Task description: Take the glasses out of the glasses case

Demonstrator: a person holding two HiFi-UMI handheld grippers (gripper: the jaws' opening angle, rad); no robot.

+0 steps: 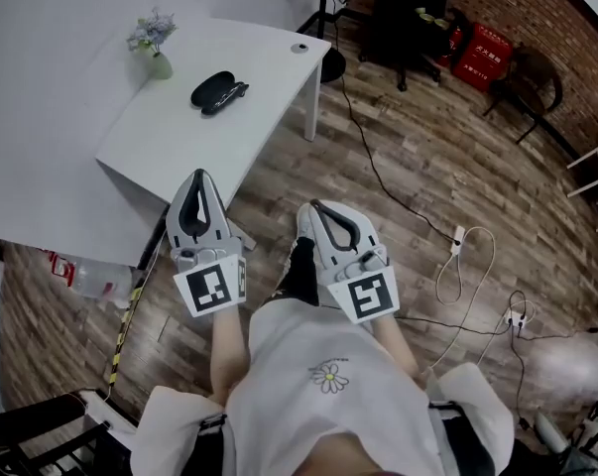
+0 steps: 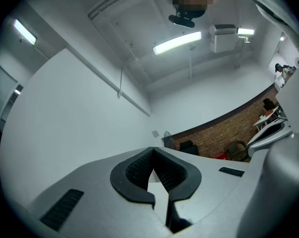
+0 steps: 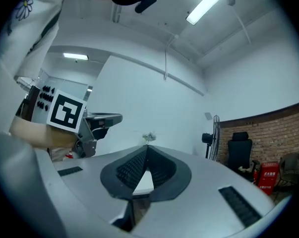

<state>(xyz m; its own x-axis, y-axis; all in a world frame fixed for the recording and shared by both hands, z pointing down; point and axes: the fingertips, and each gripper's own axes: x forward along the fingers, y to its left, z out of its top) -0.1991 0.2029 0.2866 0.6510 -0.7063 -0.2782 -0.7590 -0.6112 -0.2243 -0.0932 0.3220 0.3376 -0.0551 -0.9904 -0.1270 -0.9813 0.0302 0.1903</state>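
Note:
The black glasses case (image 1: 217,90) lies closed on the white table (image 1: 179,137) at the upper left, near a small vase of flowers (image 1: 156,54). Both grippers hang over the wooden floor, short of the table's near corner and well apart from the case. My left gripper (image 1: 199,175) points toward the table edge with its jaws shut and nothing between them, its tips (image 2: 152,149) touching. My right gripper (image 1: 316,205) is beside it, also shut and empty, with its tips (image 3: 147,147) meeting. The flowers (image 3: 149,135) show far off above those tips. The case is hidden in both gripper views.
Cables and a power strip (image 1: 457,236) run across the floor at the right. Red crates (image 1: 482,56) and a black office chair (image 1: 408,18) stand by the brick wall. A plastic bottle (image 1: 90,278) lies under the table. A small round object (image 1: 299,48) sits at the table's far corner.

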